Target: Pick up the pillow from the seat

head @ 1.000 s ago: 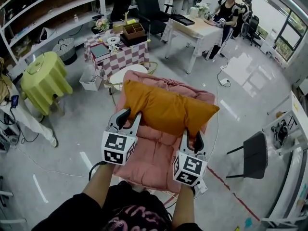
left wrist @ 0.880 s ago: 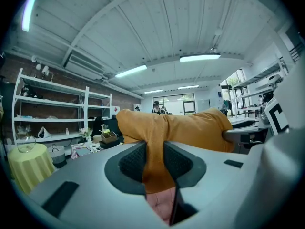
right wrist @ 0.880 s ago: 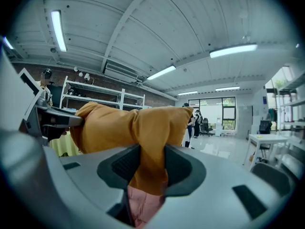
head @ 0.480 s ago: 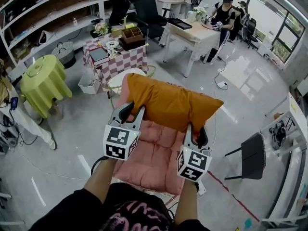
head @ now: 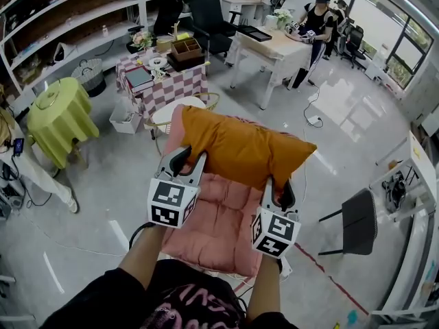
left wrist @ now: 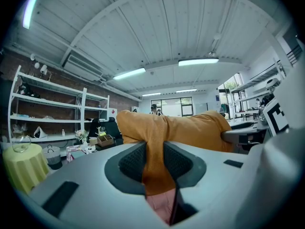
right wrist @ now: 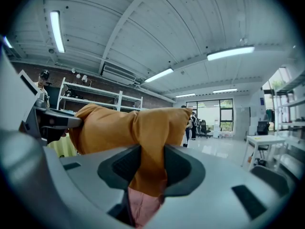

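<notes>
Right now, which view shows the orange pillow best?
The head view: the whole pillow shows, held over the pink seat cushion. The gripper views show only the fold pinched in the left tongs and right tongs.

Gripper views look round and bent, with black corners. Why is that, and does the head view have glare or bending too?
Left gripper view: a wide-angle lens bows the ceiling and blackens the corners; the pillow is sharp. Right gripper view: same bowing, and the ceiling lamp burns out white. Head view: the shelves curve near the edge, and daylight glares off the floor.
</notes>
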Demonstrator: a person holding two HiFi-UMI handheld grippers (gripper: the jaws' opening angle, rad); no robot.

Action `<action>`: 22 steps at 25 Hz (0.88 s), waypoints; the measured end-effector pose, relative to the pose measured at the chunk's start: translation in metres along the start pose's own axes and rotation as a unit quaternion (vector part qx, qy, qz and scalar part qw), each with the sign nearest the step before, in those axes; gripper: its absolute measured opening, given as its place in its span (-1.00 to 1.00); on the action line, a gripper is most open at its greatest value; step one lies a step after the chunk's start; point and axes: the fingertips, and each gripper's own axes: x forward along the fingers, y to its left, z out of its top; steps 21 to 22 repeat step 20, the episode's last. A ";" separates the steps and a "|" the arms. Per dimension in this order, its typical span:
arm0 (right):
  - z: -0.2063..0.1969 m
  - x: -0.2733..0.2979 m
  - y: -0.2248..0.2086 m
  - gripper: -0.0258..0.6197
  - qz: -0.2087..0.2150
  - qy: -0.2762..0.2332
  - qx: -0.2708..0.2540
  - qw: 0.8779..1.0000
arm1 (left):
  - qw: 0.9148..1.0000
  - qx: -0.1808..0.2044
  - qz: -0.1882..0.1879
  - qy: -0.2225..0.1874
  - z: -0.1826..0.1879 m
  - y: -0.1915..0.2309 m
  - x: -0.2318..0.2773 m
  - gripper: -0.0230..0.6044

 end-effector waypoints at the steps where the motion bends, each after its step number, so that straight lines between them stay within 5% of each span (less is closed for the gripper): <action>1: -0.001 0.000 0.000 -0.42 0.000 0.001 0.000 1.000 | 1.000 -0.001 0.000 0.001 -0.001 0.000 0.000 -0.57; 22: 0.000 -0.005 0.011 -0.42 -0.001 -0.004 0.000 1.000 | 1.000 -0.001 0.000 0.006 -0.004 0.009 -0.010 -0.57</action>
